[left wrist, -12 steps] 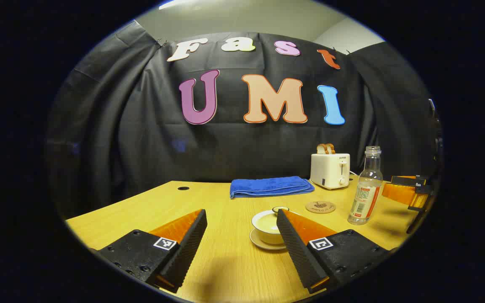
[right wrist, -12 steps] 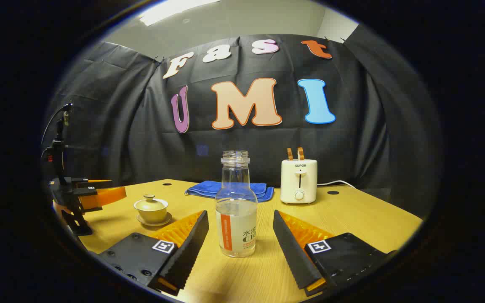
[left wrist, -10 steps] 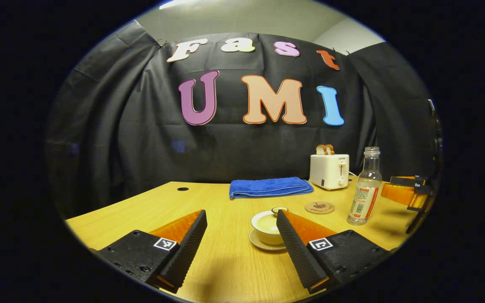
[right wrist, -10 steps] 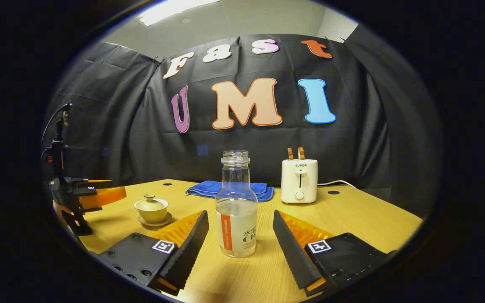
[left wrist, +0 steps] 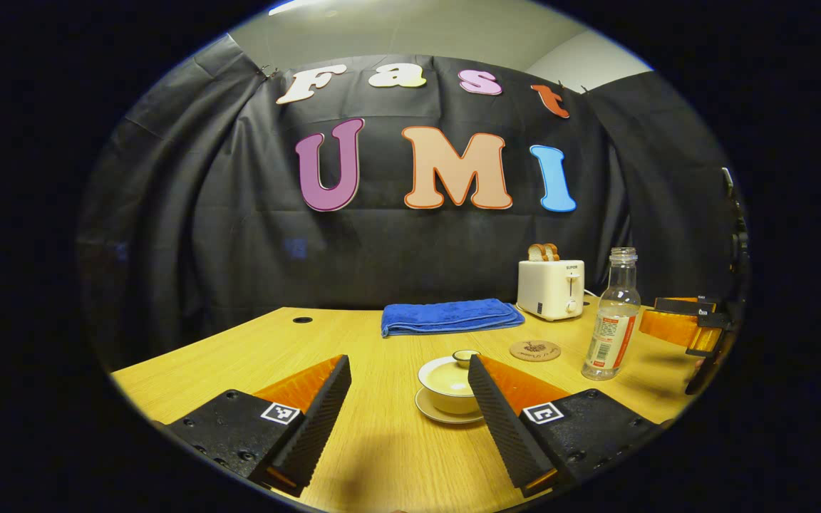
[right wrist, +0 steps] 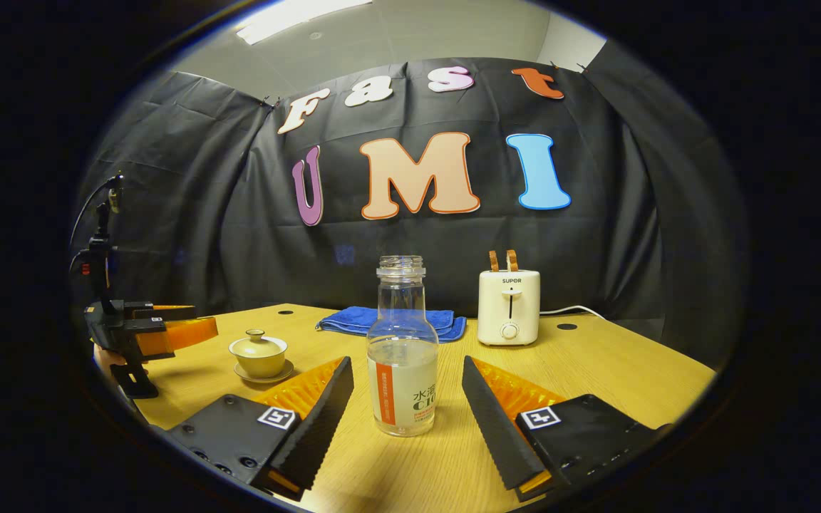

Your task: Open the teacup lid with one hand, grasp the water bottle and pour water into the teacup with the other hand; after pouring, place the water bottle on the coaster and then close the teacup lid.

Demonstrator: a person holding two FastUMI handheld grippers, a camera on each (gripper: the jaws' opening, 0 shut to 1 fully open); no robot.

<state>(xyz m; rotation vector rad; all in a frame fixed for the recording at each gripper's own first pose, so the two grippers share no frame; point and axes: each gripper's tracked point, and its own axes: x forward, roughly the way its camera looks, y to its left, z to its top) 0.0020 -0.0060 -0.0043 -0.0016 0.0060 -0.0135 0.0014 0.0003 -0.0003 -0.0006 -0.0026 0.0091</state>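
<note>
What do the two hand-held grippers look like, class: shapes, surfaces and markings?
Each hand-held gripper, left and right, has two long wedge-shaped fingers with ribbed inner faces, mounted on black blocks with screws. Every block bears a small square black-and-white tag. Orange panels run along the fingers' outer sides.

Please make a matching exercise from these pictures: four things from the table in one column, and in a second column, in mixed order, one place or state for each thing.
1. water bottle
2. teacup
3. coaster
4. towel

a. folded, near the wall
b. lid on, standing on a saucer
c. lying bare on the table
d. uncapped, between the open fingers of the right gripper

Pairs: 1-d, 2-b, 3-c, 4-a
</note>
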